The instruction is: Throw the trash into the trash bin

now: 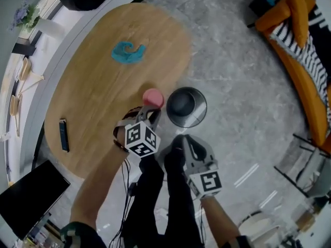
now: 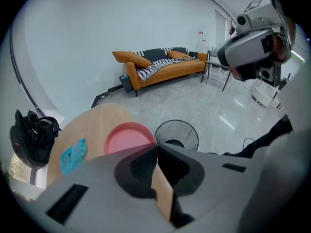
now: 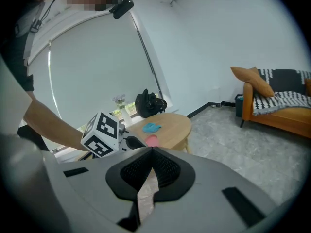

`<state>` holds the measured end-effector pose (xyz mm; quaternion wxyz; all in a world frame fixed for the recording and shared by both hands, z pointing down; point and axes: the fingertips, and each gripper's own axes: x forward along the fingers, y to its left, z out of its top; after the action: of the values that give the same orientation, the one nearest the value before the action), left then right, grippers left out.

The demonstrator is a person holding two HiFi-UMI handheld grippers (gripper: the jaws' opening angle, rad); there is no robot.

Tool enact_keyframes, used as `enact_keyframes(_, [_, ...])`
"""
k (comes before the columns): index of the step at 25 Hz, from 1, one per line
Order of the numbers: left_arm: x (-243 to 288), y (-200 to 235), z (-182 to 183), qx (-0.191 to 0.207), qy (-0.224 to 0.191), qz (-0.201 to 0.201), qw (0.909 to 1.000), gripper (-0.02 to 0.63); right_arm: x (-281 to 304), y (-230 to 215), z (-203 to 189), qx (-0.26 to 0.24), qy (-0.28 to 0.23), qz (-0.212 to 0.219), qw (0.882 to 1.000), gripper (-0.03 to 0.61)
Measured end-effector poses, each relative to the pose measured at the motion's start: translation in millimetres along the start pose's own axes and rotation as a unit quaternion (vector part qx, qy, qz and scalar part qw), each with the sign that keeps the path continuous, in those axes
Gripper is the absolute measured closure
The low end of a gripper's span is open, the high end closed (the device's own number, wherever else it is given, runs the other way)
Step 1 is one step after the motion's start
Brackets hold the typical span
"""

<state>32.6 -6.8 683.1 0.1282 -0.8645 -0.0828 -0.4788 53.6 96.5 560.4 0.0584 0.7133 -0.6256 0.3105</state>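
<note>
The left tool (image 2: 155, 147) pinches just the rim of the pink dish (image 2: 127, 139) at its tip. The trash bin (image 2: 190, 129) sits right beyond. That tiny pinch may slip, and the dish may miss the bin. The right tool (image 3: 151, 150) is clenched, empty.

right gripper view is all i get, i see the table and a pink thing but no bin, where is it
Observer: The black trash bin stands on the floor close beside the table's edge, next to the pink item.
Operator: is the left claw open
Observer: No, the left claw has its jaws together, tips at the pink item's rim; whether they pinch it I cannot tell.
Operator: anything else on the table
Observer: A slim dark object lies near the table's edge, far from the teal cloth.
</note>
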Motion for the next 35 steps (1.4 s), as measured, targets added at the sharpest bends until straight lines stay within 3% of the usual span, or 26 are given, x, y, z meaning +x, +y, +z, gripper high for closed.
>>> enact_keyframes(5, [28.2,-39.4,50.5,-0.038,-0.029,-0.025,0.9986,0.607,-29.9,-45.1,-8.8,0.011,-0.005,-0.037,0.999,0.578])
enact_keyframes(8, [52.2,-66.3,60.3,-0.048,-0.020,-0.049,0.9974,0.607,-43.4,-68.5,-17.4,0.021,-0.004,-0.053,0.998,0.578])
enact_keyframes(13, [96.3,-94.8,48.4,-0.050,0.008,-0.066,0.9965,0.607,-55.3,-100.3,-43.4,0.029,0.025,-0.076,0.996,0.578])
enact_keyframes(18, [143.1,-124.5,29.4,-0.063,0.032,-0.085,0.9938,0.607,-53.3,-119.1,-65.0,0.041,0.002,-0.070,0.997,0.578])
enact_keyframes(28, [238.4,-143.8,-10.1,-0.064,0.067,-0.107,0.9899,0.607,-24.4,-156.8,-112.0,0.048,0.009,-0.075,0.996,0.578])
enact_keyframes(32, [261.2,-150.6,-24.9,-0.060,0.093,-0.119,0.9868,0.607,-18.5,-167.9,-125.5,0.053,0.034,-0.080,0.995,0.578])
enact_keyframes(35, [267.0,-152.7,-32.1,-0.061,0.101,-0.122,0.9855,0.607,-13.4,-168.9,-123.4,0.058,0.024,-0.073,0.995,0.578])
